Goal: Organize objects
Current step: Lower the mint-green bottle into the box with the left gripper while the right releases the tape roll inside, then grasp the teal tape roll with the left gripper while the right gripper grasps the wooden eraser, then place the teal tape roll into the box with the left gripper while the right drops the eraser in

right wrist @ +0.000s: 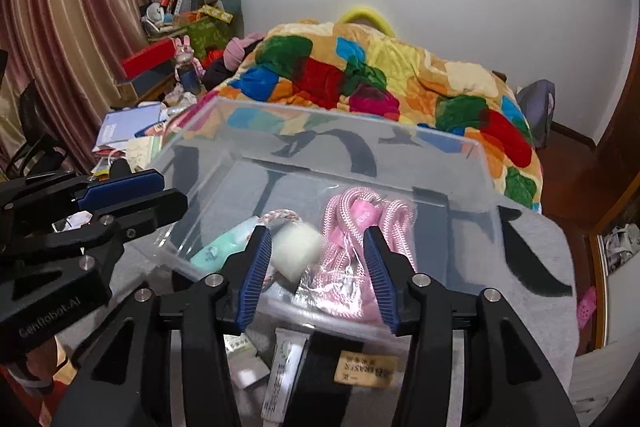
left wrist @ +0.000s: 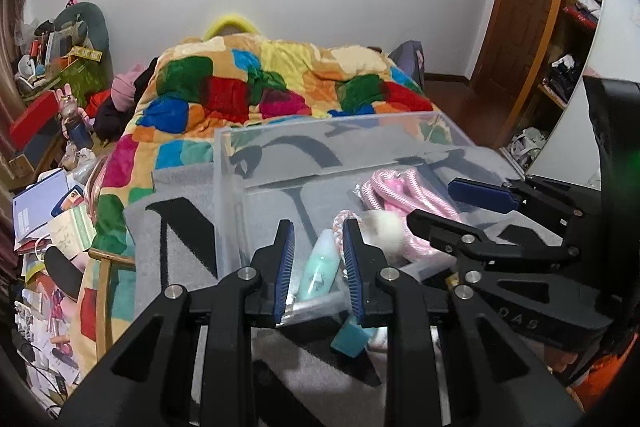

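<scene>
Left gripper (left wrist: 319, 259) hung over the near edge of the clear box (left wrist: 232, 195), fingers parted w/ a moderate gap, nothing clamped; the mint tube (left wrist: 320, 267) showed in the gap but I couldn't tell if either pad touched it. Right gripper (right wrist: 318, 269) was just beside it to the right, also over the box's near side, fingers spread wider, holding nothing.

Biggest first: the patchwork quilt (left wrist: 256, 83) covered the bed beyond the box. A grey blanket (right wrist: 552, 267) w/ black lettering lay under the box & spread toward the camera.

The box sat on that blanket, open-topped, transparent walls. Inside, right part: a bagged pink cord (right wrist: 352, 227), coiled, in clear wrap. Left of it, touching or nearly so, a white pom-pom (right wrist: 298, 249) w/ a braided loop. Further left lay the mint tube, slanted, against the near wall.

Outside the box, on the blanket near the camera: a teal block (left wrist: 350, 339) by the left gripper's right finger, a white tube (right wrist: 284, 375) w/ printed text, a yellow eraser (right wrist: 368, 371) labelled in dark print, & a small white packet (right wrist: 244, 359), blurred.
</scene>
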Tool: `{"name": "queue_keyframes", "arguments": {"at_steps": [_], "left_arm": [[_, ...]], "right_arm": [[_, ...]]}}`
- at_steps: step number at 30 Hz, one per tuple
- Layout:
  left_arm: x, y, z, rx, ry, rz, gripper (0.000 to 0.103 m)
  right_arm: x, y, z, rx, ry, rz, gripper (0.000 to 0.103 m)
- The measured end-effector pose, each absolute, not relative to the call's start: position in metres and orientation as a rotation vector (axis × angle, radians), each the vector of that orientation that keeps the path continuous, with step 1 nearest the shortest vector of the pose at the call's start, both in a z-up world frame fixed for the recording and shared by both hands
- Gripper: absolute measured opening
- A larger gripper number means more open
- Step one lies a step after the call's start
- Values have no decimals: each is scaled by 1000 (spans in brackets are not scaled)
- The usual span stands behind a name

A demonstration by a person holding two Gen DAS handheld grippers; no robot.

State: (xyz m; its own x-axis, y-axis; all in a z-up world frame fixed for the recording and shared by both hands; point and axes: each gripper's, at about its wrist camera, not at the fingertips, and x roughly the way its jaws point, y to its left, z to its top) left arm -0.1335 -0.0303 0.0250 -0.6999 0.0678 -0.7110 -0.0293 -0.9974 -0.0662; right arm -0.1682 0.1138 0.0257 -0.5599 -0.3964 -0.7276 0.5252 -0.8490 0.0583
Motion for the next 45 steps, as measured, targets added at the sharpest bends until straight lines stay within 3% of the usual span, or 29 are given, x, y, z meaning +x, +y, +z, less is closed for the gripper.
{"name": "queue_keyframes", "arguments": {"at_steps": [12,19,23,32,35,37,39,45], "left_arm": [[-96,-35,21,-1193,-90,2825,25],[-82,-31,-8,-1284,-116,2744,26],[-89,-25,-25,-1337,-120,2702,33],[-105,-18,-38,-1355,-126,2680,33],[-105,-16,-38,-1335,-121,2686,27],[-101,-13,-37,-1320,-102,2695,24],[-98,-12,-37,-1308,-89,2703,17],[-86,-19,-28,-1278,-130,2721,17]], "right_arm": [[-136,160,43,998,158,-2421,50],[-122,173,9,1096,208,-2410,50],[-123,169,-16,1166,241,-2388,50],[-144,172,-41,1267,161,-2382,50],[-143,170,-42,1259,172,-2389,49],[-141,169,-43,1247,184,-2390,39],[-138,168,-42,1239,194,-2387,38],[-124,169,-35,1206,189,-2377,38]]}}
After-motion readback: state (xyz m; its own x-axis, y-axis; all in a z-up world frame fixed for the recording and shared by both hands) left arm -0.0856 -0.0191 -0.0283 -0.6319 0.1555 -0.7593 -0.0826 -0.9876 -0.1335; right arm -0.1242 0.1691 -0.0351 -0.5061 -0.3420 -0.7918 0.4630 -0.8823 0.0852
